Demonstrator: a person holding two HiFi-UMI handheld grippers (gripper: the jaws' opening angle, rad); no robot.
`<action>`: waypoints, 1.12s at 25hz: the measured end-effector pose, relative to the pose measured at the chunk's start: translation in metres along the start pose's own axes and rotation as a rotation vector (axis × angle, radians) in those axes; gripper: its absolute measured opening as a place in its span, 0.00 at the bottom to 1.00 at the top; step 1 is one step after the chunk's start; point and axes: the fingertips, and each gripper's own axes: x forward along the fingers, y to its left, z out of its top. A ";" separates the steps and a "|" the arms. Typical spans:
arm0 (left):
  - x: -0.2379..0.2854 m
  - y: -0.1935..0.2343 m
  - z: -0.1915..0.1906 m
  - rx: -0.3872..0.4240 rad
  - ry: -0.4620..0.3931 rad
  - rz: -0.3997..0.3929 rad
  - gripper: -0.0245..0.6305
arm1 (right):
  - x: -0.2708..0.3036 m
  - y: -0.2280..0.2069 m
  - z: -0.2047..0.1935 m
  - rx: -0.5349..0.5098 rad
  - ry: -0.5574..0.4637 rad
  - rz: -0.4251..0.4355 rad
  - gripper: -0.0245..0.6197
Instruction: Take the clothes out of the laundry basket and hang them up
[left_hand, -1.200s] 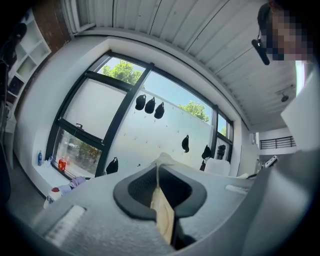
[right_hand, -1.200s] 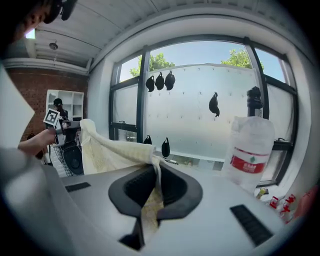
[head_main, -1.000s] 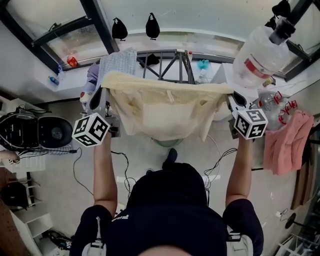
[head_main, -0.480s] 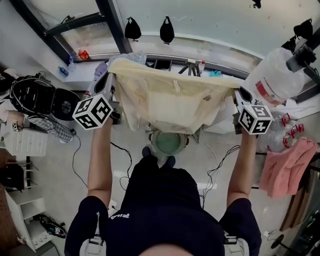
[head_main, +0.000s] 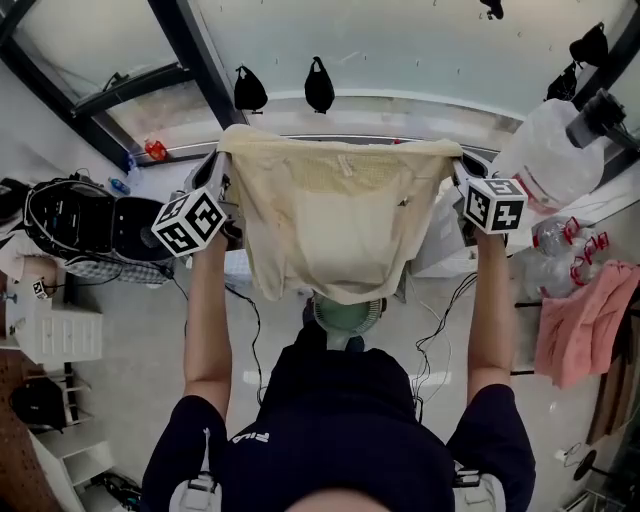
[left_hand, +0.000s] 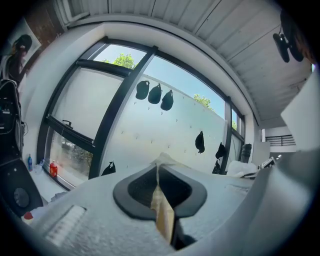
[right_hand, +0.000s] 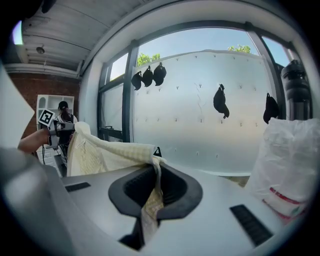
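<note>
Two corners pinched, one each. The left gripper (left_hand: 159, 172) has its jaws closed tight on a fold of the cream garment (head_main: 335, 225). The right gripper (right_hand: 154, 172) is clamped on the opposite corner the same way, with cloth squeezed flat btwn the pads in both gripper views. The piece hangs spread between them like a banner, top edge taut and hem drooping free. It's held out at arm's reach, up against the frosted window (head_main: 420, 50).

What's diff from a sec ago: the whole lot has swung across the room. The metal drying rack that stood right behind the cloth is gone from the head view (hidden or left off to one side, can't say which). The window frame and floor clutter have shifted round too. The grip itself hasn't altered: same span, same tension. A green round thing (head_main: 350, 315) on the floor peeks out under the hem; can't tell if it's the basket.

My read: the garment's out, opened flat and being carried twd a hanging spot, so approx halfway for this item. No rail or hanger is in sight, so the hang itself isn't done yet.
</note>
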 end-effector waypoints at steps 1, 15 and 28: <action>0.010 0.004 -0.003 -0.002 0.011 -0.007 0.08 | 0.008 -0.003 -0.002 0.004 0.015 -0.011 0.06; 0.140 0.096 -0.085 -0.035 0.216 -0.011 0.08 | 0.151 -0.024 -0.043 -0.009 0.229 -0.132 0.06; 0.210 0.155 -0.215 -0.048 0.508 0.048 0.08 | 0.263 -0.046 -0.157 0.033 0.460 -0.195 0.06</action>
